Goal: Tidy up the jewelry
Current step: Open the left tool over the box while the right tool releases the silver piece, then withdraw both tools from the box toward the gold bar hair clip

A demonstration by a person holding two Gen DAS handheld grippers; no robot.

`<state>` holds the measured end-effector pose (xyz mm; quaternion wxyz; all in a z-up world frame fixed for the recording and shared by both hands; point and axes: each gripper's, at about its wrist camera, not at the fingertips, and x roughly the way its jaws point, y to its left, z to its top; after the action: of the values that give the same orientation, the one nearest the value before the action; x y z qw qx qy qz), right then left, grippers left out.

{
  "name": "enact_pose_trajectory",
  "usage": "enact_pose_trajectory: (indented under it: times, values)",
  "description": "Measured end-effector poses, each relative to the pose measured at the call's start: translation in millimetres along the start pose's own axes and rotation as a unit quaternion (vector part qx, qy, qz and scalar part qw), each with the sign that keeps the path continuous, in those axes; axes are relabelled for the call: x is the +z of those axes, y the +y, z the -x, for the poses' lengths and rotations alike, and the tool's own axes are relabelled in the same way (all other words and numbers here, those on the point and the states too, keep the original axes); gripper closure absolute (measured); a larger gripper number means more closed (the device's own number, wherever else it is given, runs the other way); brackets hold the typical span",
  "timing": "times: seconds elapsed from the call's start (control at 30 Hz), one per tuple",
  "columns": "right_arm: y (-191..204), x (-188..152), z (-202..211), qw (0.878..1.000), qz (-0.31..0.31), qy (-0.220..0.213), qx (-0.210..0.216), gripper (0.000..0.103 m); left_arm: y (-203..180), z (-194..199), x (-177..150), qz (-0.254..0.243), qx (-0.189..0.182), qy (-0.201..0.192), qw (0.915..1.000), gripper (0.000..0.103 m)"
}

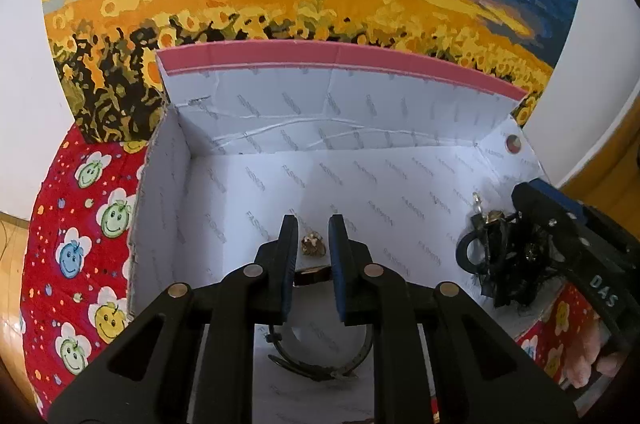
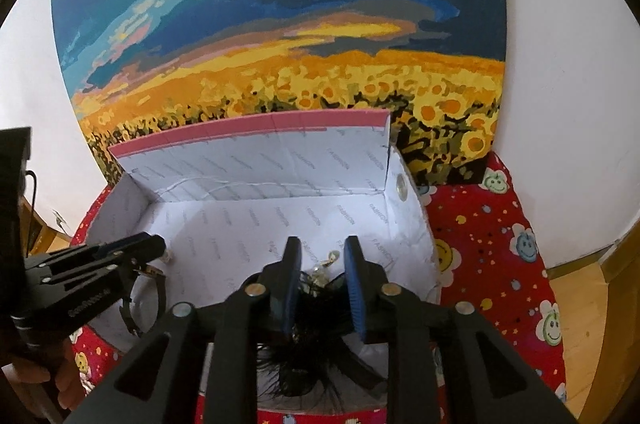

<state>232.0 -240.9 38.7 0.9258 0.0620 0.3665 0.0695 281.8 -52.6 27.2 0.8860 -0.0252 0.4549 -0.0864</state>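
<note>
A white open box [image 1: 224, 192] printed "FASHION", its pink-edged lid [image 1: 320, 58] propped up behind, holds the jewelry. My left gripper [image 1: 313, 224] is open inside the box; a small gold ornament [image 1: 313, 245] lies between its fingertips, and a dark-strapped watch [image 1: 320, 364] lies under the jaws. My right gripper [image 2: 322, 244] is open at the box's right side [image 2: 416, 224] over a black feathery hair accessory [image 2: 304, 356] with a gold charm [image 2: 325, 266]. That accessory [image 1: 508, 256] and the right gripper [image 1: 532, 200] show at the right of the left wrist view.
The box stands on a red cloth with smiley flowers [image 1: 80, 244]. A sunflower-field painting [image 1: 280, 4] leans against the white wall behind. Wooden floor [image 2: 580, 304] shows at the right. The left gripper [image 2: 152, 244] and the watch [image 2: 154, 284] show at the left of the right wrist view.
</note>
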Motion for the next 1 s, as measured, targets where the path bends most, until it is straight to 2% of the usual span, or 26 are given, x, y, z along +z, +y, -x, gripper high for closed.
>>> enact_pose_trajectory:
  times: [0.07, 0.1, 0.17, 0.2, 0.23, 0.6, 1.0]
  values:
    - [0.4, 0.1, 4.2, 1.000, 0.000, -0.005, 0.003, 0.068, -2.8, -0.2, -0.9, -0.004, 0.003, 0.001, 1.0000, 0.085]
    - [0.8, 0.1, 6.4, 1.000, 0.001, -0.007, 0.004, 0.067, -4.3, -0.1, -1.2, -0.006, 0.004, 0.002, 1.0000, 0.079]
    - [2.0, 0.2, 10.3, 1.000, 0.002, -0.010, 0.004, 0.064, -7.2, 1.0, -2.4, -0.009, 0.007, 0.000, 0.9999, 0.057]
    - [2.9, 0.1, 12.2, 1.000, 0.004, -0.012, 0.005, 0.063, -10.1, 0.4, -2.6, -0.008, 0.008, -0.002, 0.9999, 0.034]
    - [3.7, -0.1, 14.1, 1.000, 0.005, -0.013, 0.005, 0.062, -11.3, 4.0, -4.0, -0.007, 0.010, -0.013, 0.9998, 0.031]
    - [14.9, -7.0, 48.1, 0.999, 0.016, -0.030, 0.013, 0.057, -13.2, 35.3, -8.7, -0.011, 0.010, -0.018, 0.9997, 0.031]
    - [24.2, -31.9, 98.0, 0.999, 0.009, -0.043, 0.024, 0.052, -0.1, 104.6, -40.1, -0.004, 0.015, -0.028, 0.9995, 0.031]
